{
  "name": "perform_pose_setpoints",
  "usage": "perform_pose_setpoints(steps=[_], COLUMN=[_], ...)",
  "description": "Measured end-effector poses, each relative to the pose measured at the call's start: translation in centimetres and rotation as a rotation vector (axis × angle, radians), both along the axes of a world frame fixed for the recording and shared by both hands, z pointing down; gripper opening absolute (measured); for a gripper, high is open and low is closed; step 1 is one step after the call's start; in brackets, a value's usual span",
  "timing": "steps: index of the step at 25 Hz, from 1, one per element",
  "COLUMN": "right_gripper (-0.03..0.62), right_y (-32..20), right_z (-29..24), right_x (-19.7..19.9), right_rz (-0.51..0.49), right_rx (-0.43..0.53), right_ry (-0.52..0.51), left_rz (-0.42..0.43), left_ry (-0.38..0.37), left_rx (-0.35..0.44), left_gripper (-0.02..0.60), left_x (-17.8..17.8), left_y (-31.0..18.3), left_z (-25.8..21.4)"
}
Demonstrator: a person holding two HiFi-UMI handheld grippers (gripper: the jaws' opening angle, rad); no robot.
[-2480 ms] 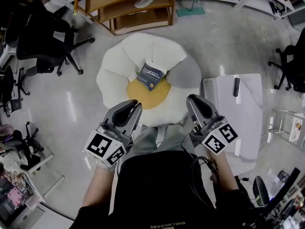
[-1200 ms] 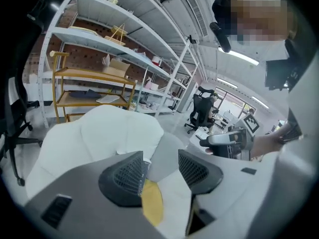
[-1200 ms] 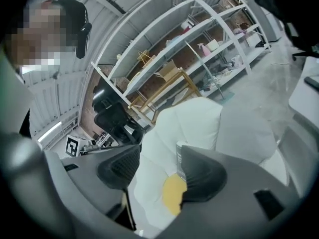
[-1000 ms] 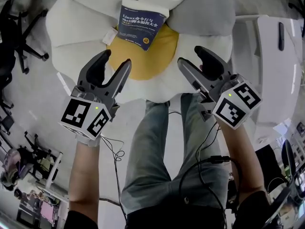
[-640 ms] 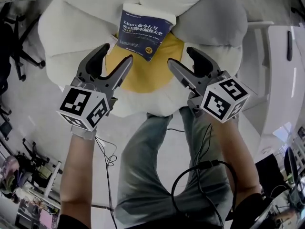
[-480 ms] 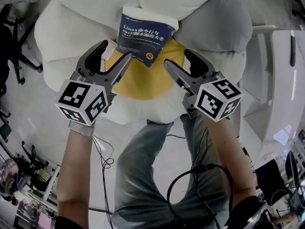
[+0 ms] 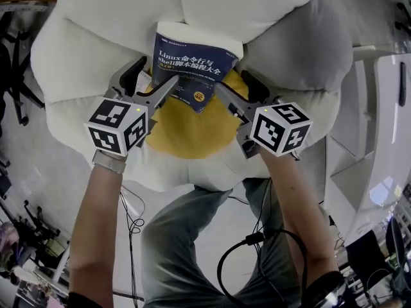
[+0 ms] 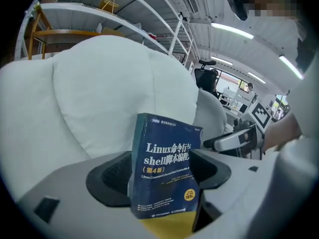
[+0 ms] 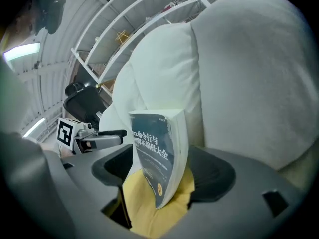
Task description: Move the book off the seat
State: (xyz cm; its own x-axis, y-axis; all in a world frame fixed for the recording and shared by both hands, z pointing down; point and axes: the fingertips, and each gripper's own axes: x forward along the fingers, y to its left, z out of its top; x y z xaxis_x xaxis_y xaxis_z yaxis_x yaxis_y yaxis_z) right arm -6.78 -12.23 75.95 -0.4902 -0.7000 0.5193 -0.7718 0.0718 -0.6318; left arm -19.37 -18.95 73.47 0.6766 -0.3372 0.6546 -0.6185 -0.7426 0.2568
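Observation:
A dark blue paperback book [image 7: 192, 66] lies on a flower-shaped seat with white petals [image 7: 96, 56] and a yellow centre [image 7: 183, 127]. My left gripper [image 7: 149, 82] reaches the book's near left edge, its jaws opening around that edge. My right gripper [image 7: 239, 90] is at the near right corner, jaws opening too. In the left gripper view the book [image 8: 167, 166] stands between the wide jaws of the left gripper [image 8: 159, 171], with gaps to the pads. The right gripper view shows the book [image 9: 157, 151] likewise loose between the right gripper's [image 9: 164, 173] jaws.
A grey petal [image 7: 302, 43] lies right of the book. A white table [image 7: 385, 120] stands to the right of the seat. Office chair legs [image 7: 13, 76] are at the left edge. The person's legs [image 7: 186, 249] and a black cable [image 7: 250, 242] are below the grippers.
Both grippers have moved forward from the seat's front edge to the book's near corners, and their jaws have spread wider. The book has not shifted on the seat.

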Motion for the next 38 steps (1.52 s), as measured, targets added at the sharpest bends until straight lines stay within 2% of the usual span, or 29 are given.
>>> perform_pose_setpoints(steps=[6, 12, 20, 25, 31, 38], right_gripper=[0.345, 0.345, 0.345, 0.368, 0.385, 0.390], right_y=[-1.7, -4.0, -5.0, -5.3, -5.7, -6.0], right_z=[1.8, 4.1, 5.2, 5.6, 5.8, 6.4], right_x=[-0.1, -0.7, -1.7, -1.7, -2.6, -2.9], right_rz=[-0.029, -0.042, -0.050, -0.047, -0.063, -0.059], right_rx=[-0.009, -0.012, 0.001, -0.019, 0.004, 0.001], right_ry=[-0.006, -0.054, -0.065, -0.054, -0.077, -0.065], left_rz=[-0.032, -0.014, 0.011, 0.006, 0.013, -0.040], left_ry=[0.002, 0.029, 0.070, 0.035, 0.079, 0.119], left_rx=[-0.042, -0.091, -0.077, -0.060, -0.058, -0.036], left_gripper=[0.359, 0.359, 0.360, 0.365, 0.377, 0.379], left_x=[0.1, 1.0, 1.2, 1.2, 1.5, 1.8], left_y=[-1.6, -2.6, -2.7, -2.9, -3.1, -3.2], left_z=[2.0, 4.5, 4.9, 5.1, 5.3, 5.7])
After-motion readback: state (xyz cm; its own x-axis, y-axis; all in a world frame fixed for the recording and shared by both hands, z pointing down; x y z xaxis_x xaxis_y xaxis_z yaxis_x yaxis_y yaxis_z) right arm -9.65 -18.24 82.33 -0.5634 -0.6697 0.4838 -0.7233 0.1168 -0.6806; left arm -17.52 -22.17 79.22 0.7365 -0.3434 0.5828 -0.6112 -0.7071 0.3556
